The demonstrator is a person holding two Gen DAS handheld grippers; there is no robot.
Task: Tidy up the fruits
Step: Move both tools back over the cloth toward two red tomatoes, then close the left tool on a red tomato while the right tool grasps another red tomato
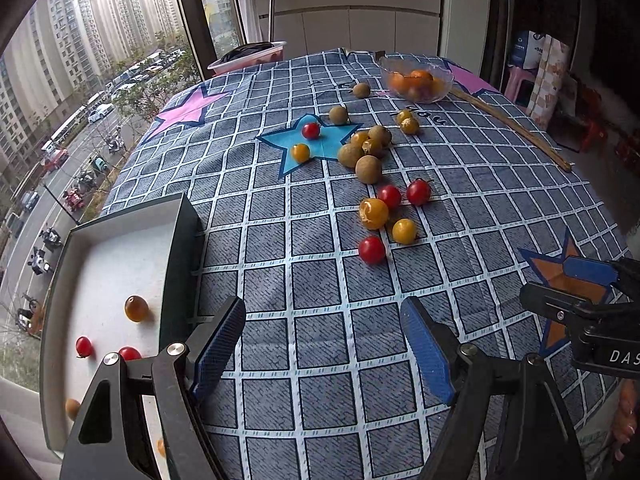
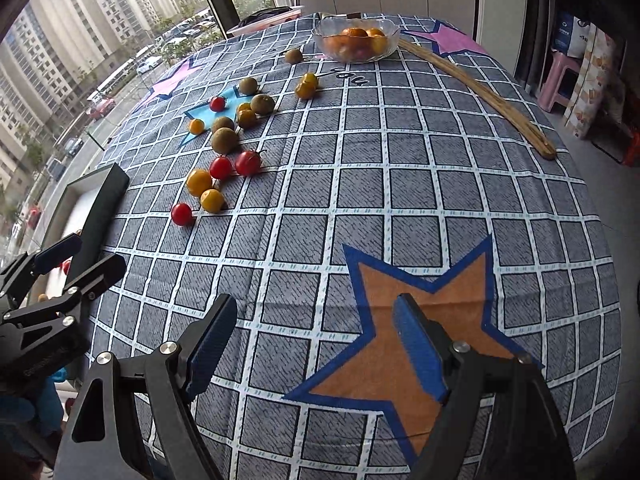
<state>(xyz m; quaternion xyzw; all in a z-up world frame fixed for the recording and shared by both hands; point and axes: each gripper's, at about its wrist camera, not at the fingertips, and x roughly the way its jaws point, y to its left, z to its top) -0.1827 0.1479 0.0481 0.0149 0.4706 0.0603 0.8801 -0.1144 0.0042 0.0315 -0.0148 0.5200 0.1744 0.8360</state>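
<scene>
A high-rise home: a window (image 1: 100, 80) overlooks apartment towers and a street, white cabinets (image 1: 352, 20) line the back, and a star-patterned checked cloth (image 1: 320, 280) covers the surface.

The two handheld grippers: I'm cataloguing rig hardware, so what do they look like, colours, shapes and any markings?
Both match. The left gripper has a black angular frame with triangular cut-outs, round silver bolts at the pivots, and two flat fingers faced with ribbed blue pads. The right gripper is built the same; seen from the left wrist, its black body carries white letters, "DAS" before the picture's edge.
</scene>
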